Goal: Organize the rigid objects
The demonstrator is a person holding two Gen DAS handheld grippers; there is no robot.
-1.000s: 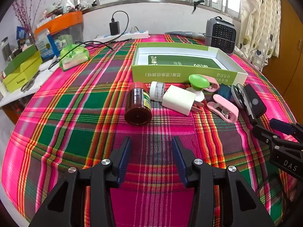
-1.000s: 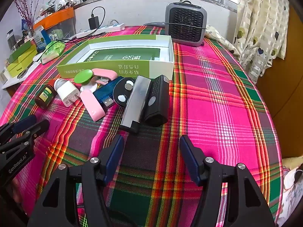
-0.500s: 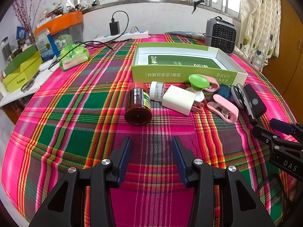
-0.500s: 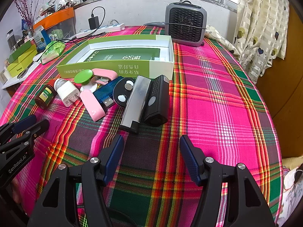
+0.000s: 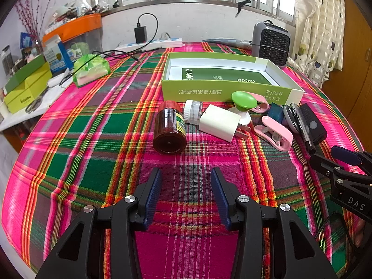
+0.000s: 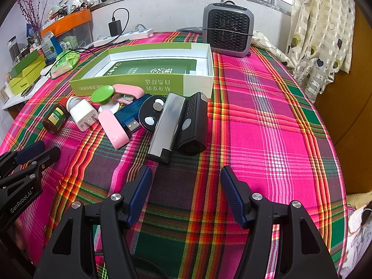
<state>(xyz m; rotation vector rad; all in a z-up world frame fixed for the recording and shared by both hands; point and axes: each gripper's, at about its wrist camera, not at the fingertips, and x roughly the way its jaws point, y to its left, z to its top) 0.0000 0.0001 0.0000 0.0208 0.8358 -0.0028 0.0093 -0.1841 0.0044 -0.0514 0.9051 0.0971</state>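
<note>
Hand-held grippers above counter (image 6: 267, 116), both released.
Bottle (image 5: 169, 127) lies ahead of left hand-held gripper (image 5: 185, 194); lighter (image 6: 166, 127) ahead of right hand-held gripper (image 6: 186, 193).

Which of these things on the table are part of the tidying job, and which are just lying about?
Job:
- green box
- brown bottle
- white vial
- white charger
- green knob
- pink clips
- blue USB stick
- silver bar
- black remote

Lying about:
- heater
- power strip
- orange-lidded bin
- tissue pack
</note>
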